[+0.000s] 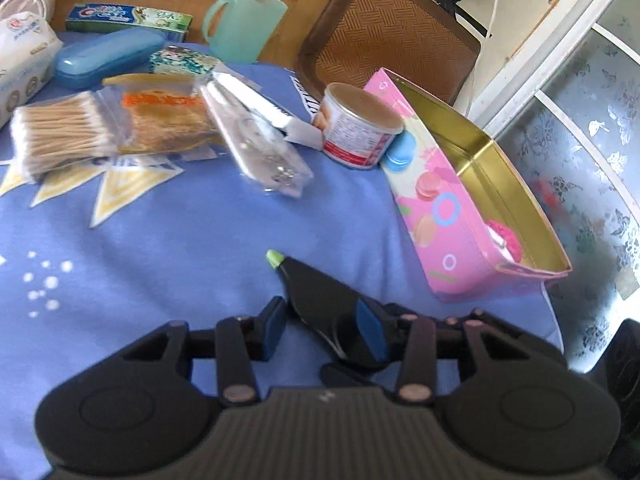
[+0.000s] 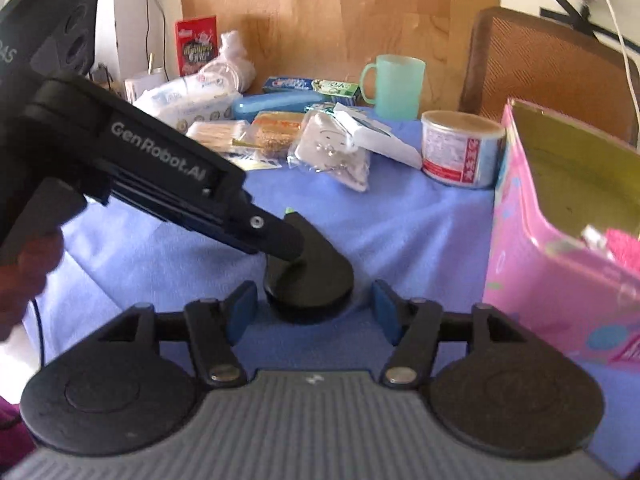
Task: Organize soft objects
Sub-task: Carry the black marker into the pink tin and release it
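A black soft pouch with a green tip (image 1: 320, 300) lies on the blue cloth. My left gripper (image 1: 324, 330) has its jaws around the pouch; the right pad (image 1: 370, 334) touches it, and a gap shows at the left pad. In the right wrist view the left gripper's fingers (image 2: 280, 240) press onto the same pouch (image 2: 312, 276). My right gripper (image 2: 314, 312) is open just in front of it. A pink tin box (image 1: 448, 216) with a gold inside stands to the right, and something pink and fluffy (image 1: 508, 240) lies in it.
Behind lie a cotton swab bag (image 1: 60, 132), a snack packet (image 1: 168, 120), a clear bag (image 1: 260, 152), a round can (image 1: 360, 126), a blue case (image 1: 108, 56), a toothpaste box (image 1: 128, 20), tissues (image 1: 24, 60) and a green mug (image 1: 240, 24). A brown chair (image 1: 392, 32) stands behind the table.
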Demonstrator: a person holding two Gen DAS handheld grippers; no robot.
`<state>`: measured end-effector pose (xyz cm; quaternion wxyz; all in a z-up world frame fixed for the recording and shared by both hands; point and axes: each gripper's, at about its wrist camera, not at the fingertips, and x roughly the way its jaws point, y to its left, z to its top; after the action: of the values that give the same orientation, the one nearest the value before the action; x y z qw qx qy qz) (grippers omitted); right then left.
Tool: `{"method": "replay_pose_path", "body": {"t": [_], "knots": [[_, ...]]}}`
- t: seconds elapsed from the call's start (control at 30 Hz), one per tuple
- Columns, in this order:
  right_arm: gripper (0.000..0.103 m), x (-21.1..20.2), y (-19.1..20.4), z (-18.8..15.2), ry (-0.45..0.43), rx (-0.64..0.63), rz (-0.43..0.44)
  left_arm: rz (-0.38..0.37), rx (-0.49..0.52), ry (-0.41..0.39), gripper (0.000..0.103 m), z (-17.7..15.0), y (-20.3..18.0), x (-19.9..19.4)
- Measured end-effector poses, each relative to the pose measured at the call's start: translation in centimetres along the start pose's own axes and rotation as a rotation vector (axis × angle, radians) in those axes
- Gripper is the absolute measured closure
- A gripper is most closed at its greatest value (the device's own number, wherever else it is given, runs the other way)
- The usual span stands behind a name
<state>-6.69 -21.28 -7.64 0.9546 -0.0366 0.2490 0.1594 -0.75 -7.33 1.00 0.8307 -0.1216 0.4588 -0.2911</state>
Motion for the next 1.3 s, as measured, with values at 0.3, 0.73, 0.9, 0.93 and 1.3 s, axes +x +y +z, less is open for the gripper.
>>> {"method": "replay_pose_path", "body": {"t": [0.3,0.73,0.9,0.93,1.3], "knots": [[0.051,-2.5,0.5,0.0,-0.169,-0.020,-0.086,-0.032,0.104,-0.078,0.063,2.2,-5.1,-1.9],[0.051,-7.6,-9.2,0.6,-0.292,0.205,-0.327,-0.104,0.337,-0.047,0.063,5.9,-16.5,7.2],[0.050,-5.6,-10.7,0.5,-0.243,0.226,-0.416,-0.079,0.311,-0.053,0.063,5.6,-15.9,8.1],[0.050,-5.4,-10.8,0.3,-0.242,0.231,-0.427,-0.091,0.309,-0.060,0.063,5.5,-15.7,7.6],[0.051,-8.2,-9.8,0.6,-0.364,0.268,-0.416,-0.037,0.273,-0.234,0.063,1.7,-5.8,-3.2]]}}
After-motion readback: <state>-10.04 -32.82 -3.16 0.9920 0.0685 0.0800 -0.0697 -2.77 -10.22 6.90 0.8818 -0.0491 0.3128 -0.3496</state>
